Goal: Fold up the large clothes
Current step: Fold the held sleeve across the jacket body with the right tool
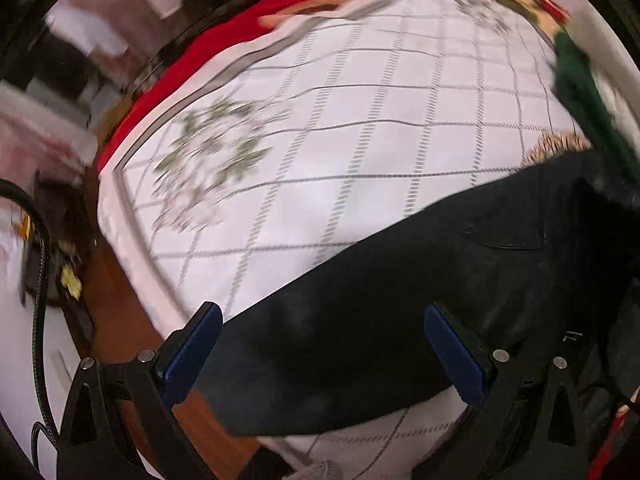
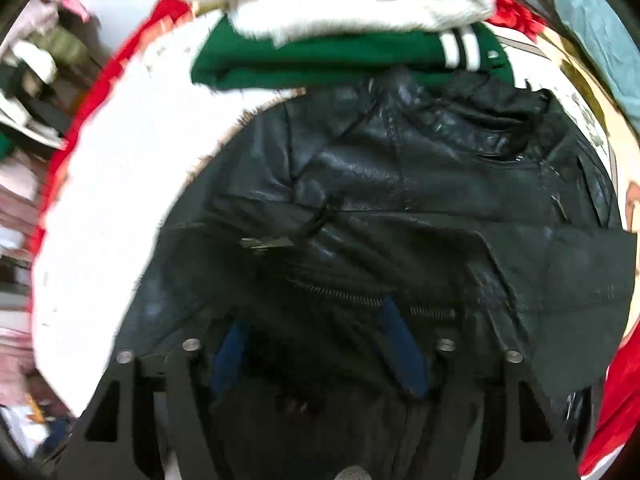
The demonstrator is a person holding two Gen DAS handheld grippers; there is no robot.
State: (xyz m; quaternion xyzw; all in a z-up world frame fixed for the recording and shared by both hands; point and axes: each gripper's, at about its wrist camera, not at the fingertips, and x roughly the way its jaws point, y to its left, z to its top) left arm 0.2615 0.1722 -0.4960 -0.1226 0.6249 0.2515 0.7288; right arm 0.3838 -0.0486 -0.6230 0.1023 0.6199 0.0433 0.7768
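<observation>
Progress of the fold, seen from both wrist cameras. The task garment, a black leather jacket with a metal zip (image 2: 400,200), lies on a bed covered by a white quilted bedspread with a grey grid and leaf print (image 1: 360,128); a red blanket (image 1: 224,28) shows along the far edge of the bed.

In the left wrist view the left gripper (image 1: 320,356) hovers over the jacket's smooth dark panel (image 1: 420,288), its blue-padded fingers (image 1: 192,352) spread wide with nothing between them, so this gripper is released.

In the right wrist view the right gripper (image 2: 320,348) is pressed low into the jacket near the zip teeth (image 2: 332,290). Its blue fingers (image 2: 400,344) are partly buried in dark folds of leather; whether they pinch the material or merely rest in it cannot be told.

Beyond the jacket, a folded green garment with white stripes (image 2: 320,60) carries a folded cream fleecy garment (image 2: 340,4) on top, which suggests that earlier items in the pile are finished.

The jacket itself appears only partly arranged: it is rumpled, with sleeves or panels overlapping unevenly and no clean rectangular outline. By this judgement, smoothing, the main folds and transfer to the stack all remain.
</observation>
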